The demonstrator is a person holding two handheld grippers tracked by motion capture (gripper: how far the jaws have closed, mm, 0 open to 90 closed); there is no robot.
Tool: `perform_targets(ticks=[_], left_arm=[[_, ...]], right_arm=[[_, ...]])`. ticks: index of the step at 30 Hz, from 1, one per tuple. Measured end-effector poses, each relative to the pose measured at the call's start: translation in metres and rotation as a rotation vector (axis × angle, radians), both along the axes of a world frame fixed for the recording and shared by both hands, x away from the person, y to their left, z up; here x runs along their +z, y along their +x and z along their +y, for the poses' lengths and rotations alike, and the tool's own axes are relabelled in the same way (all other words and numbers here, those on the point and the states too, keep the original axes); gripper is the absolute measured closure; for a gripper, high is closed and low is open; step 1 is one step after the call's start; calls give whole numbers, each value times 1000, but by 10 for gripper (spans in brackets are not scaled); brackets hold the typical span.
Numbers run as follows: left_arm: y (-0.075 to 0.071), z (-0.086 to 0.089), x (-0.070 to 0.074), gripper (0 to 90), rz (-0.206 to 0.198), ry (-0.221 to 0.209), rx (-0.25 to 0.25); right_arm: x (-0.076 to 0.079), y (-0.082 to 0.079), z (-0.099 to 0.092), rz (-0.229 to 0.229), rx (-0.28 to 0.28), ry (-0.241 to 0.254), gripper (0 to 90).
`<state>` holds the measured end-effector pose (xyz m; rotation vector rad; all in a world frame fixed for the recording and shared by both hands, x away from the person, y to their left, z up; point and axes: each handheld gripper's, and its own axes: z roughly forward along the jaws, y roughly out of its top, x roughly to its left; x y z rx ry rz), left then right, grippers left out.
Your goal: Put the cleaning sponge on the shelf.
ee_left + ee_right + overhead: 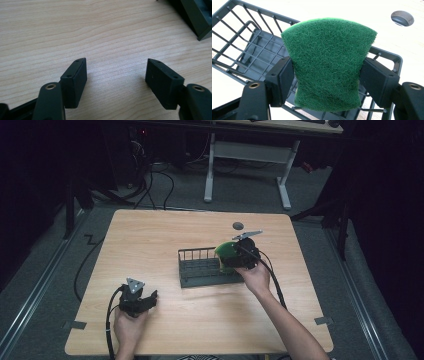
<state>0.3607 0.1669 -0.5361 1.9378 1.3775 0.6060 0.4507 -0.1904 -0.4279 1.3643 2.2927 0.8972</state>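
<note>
A green scouring sponge (327,65) is squeezed between the jaws of my right gripper (327,80), which is shut on it. In the high view the sponge (226,249) and the right gripper (235,257) hang over the right end of a dark wire rack (202,267) standing mid-table. The rack (249,52) lies just below and behind the sponge in the right gripper view. My left gripper (152,296) rests low near the front left of the table, open, with bare wood between its jaws (116,75).
A round grey grommet (238,225) sits in the tabletop behind the rack. A corner of the rack (197,20) shows at the top right of the left gripper view. A white-legged desk (247,165) stands beyond the table.
</note>
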Motion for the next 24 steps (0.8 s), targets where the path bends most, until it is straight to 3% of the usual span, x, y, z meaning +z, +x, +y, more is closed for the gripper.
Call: perform_targets(ticks=[4,8,24], left_arm=[[0,0,0,343,0,0,0],[0,0,0,343,0,0,0],[0,0,0,343,0,0,0]], right_arm=[[0,-1,-1,1,0,5,293],[-3,-3,-7,-1,-12,46,291],[-3,-6,-9,-10,11,59,233]])
